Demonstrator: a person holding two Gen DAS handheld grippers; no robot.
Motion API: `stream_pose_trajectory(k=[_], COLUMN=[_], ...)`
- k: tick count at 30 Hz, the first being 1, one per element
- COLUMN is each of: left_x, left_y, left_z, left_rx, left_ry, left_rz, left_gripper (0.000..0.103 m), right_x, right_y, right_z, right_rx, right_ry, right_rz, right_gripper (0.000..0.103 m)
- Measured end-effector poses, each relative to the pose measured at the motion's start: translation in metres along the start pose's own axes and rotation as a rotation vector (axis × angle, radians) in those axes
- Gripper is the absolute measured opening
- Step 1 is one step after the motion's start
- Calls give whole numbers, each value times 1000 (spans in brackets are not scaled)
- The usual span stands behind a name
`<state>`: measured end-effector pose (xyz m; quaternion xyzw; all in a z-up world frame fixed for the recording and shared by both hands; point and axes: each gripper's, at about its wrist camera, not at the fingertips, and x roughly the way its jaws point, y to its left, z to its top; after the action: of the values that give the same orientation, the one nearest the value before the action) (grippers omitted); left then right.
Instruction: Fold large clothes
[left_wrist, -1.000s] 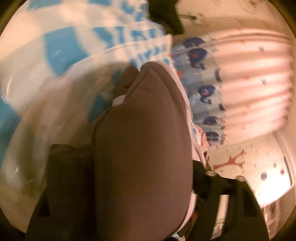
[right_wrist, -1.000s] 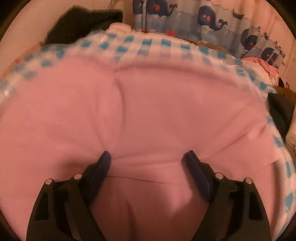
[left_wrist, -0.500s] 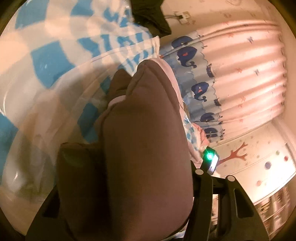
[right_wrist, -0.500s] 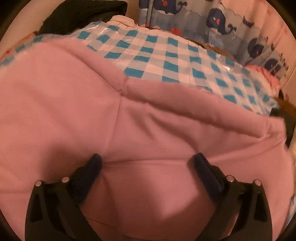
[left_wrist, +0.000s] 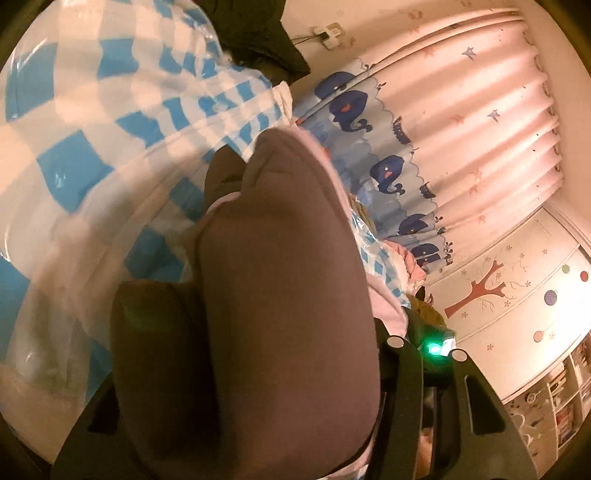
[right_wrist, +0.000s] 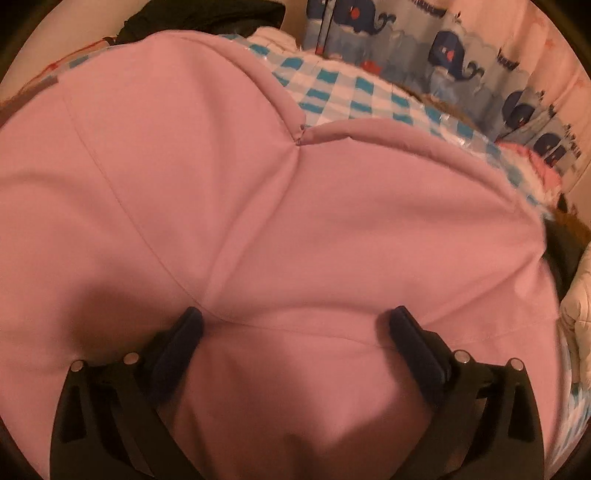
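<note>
The pink garment (right_wrist: 280, 206) is the biggest thing in the right wrist view, spread flat over most of the blue-and-white checked cover (right_wrist: 354, 96), with only a band of checks showing past its far edge. A notch where two rounded hems meet sits near that far edge, and seams run back from it toward the right tool (right_wrist: 291, 328). The left wrist view shows none of that spread: there a thick bunch of the same garment (left_wrist: 288, 295), dark in shadow with pink showing along its rim, rises straight in front of the camera and hides the middle of the frame. The checked cover (left_wrist: 92, 155) fills the left of that view, glossy as if under clear plastic.

The whale-print curtain (left_wrist: 436, 147) hangs beyond the cover's far side in both views; only the left view adds the wall with a tree decal (left_wrist: 480, 288) and shelves lower right. A dark garment (right_wrist: 199, 18) lies at the cover's far left corner.

The right tool's two dark pads stand wide apart, pressed down on the pink cloth, which lies loose between them and is not pinched. The left tool (left_wrist: 258, 369) is buried under the bunched cloth, which drapes over where its fingers would be; whether they are clamped on it cannot be told.
</note>
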<state>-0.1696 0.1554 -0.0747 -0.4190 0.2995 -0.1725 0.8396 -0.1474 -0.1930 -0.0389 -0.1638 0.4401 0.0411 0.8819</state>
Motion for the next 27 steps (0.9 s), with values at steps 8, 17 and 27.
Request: stream_pose_trajectory(k=[8,17,27], left_x=[-10,-10,6], left_y=[-55,-134,-195], left_z=[-16,-25,-49], left_rx=[202,417,552], left_ry=[-28,-41,-46], left_rz=[25,93,169], left_gripper=[46,45,45], right_x=[-6,-9,182], right_y=[25,-111,-162], right_z=[-43,31,95], right_rx=[-45,517,1173], right_ry=[-87,-38,106], right_rz=[-20,757,1326], right_gripper=[97,97,96])
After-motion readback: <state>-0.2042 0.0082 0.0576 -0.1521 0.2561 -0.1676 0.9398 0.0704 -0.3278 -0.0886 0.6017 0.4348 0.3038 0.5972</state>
